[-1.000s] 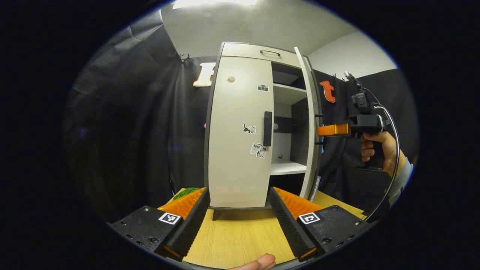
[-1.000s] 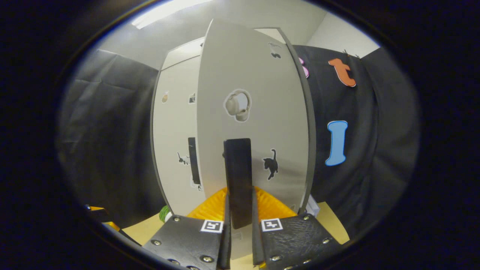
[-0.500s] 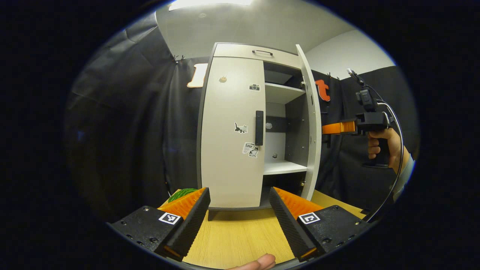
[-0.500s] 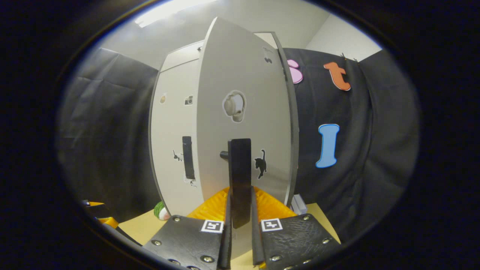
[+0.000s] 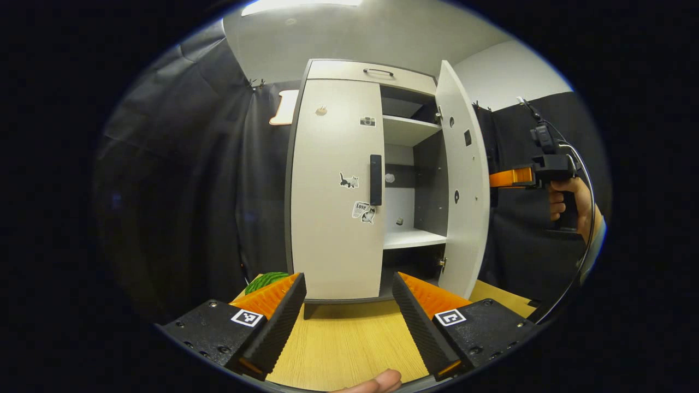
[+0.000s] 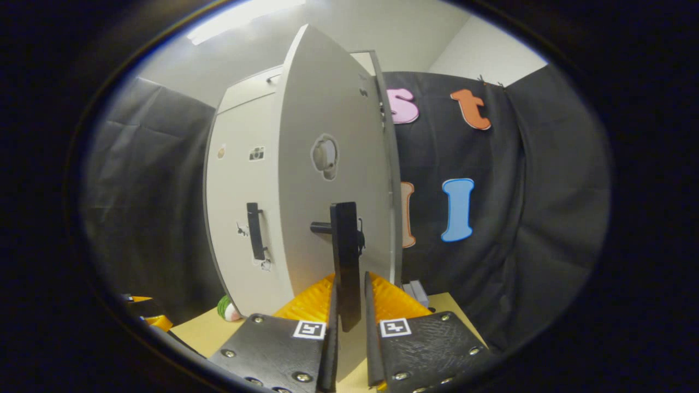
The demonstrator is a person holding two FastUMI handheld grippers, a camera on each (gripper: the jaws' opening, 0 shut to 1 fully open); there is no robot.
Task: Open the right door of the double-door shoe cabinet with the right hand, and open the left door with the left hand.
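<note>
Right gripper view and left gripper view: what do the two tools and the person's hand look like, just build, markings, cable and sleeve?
Each tool carries two black finger mounts with screws and a square black-and-white marker tile on each. The left tool shows ribbed finger faces. In the left gripper view the right tool has a black pistol-grip body with a small unit on top and a looping black cable. The hand holding it wears a grey sleeve.

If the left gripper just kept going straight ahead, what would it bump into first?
Probably the closed left door of the cabinet. The open left gripper points right at it over the wooden table, with nothing between, though depth is hard to judge.
</note>
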